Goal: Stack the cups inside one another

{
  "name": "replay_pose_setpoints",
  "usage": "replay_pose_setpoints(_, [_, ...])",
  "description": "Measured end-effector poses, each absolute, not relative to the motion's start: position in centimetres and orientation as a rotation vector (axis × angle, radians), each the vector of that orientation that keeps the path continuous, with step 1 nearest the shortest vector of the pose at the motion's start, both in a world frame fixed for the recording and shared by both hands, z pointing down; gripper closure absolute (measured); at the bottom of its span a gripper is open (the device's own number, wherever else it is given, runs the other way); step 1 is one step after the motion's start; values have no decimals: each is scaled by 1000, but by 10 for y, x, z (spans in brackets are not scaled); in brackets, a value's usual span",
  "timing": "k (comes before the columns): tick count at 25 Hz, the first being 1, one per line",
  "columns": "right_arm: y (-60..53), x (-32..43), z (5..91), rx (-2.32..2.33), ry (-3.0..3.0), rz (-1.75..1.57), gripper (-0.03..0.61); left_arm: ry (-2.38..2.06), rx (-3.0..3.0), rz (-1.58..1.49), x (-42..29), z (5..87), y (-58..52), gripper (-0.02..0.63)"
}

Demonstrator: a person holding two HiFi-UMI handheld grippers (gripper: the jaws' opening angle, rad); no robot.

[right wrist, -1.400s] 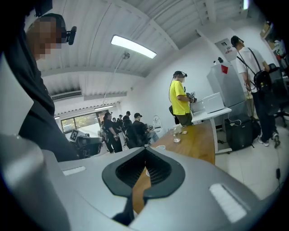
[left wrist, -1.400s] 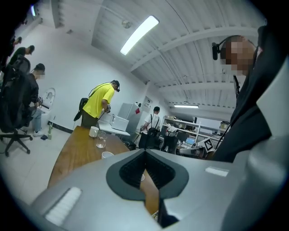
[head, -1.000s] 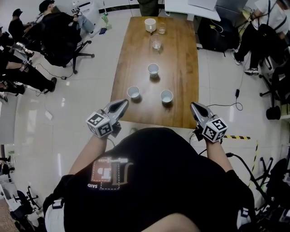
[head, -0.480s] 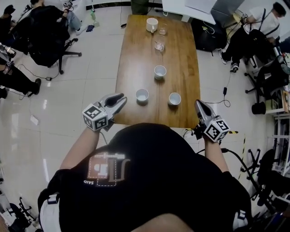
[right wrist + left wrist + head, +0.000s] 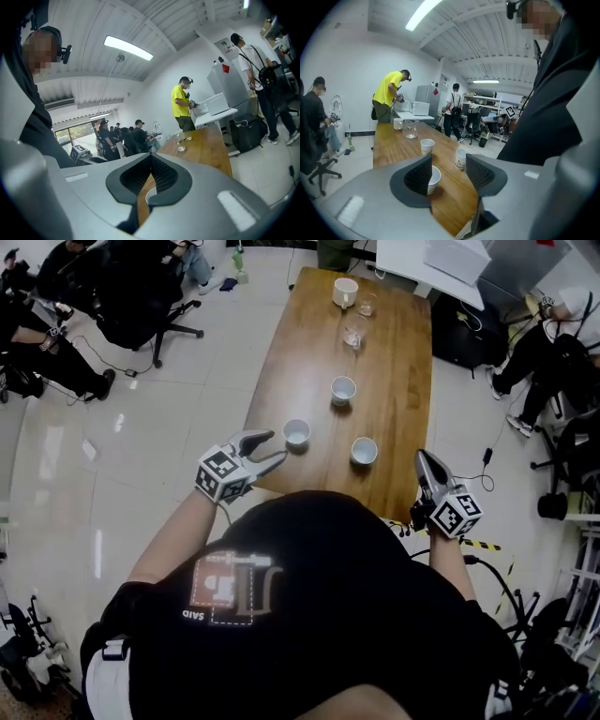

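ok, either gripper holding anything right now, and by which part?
Nothing held. Left gripper jaws have just been opening, nothing between them; the nearest cup sits just beyond. Right gripper jaws are together, empty.

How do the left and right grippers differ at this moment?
The left gripper has just been opening its jaws, now apart with nothing between them; the right gripper has its jaws together. The left gripper is over the wooden table; the right gripper is by its right edge. Both hold nothing.
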State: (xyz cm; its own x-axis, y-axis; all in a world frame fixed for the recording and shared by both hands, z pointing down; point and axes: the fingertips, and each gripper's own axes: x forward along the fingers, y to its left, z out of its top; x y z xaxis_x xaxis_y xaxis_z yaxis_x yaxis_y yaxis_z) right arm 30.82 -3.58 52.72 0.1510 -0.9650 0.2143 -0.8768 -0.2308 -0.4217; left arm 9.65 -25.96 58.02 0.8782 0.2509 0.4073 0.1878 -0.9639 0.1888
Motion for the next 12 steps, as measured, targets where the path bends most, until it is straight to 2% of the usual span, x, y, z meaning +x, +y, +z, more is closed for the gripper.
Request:
replay_pose_setpoints(4, [-38,308,537,-2204,1835,-689,565,397,3004,882,105,604,-255,369])
replay_pose_setpoints(7, [-38,308,536,-2220,1840,-705,565,488,3074,1016,115,621,-255,365])
replay_pose_setpoints(12, [-30,307,537,-2267,1791,-708,565,581,3077,996,133,624,-255,364])
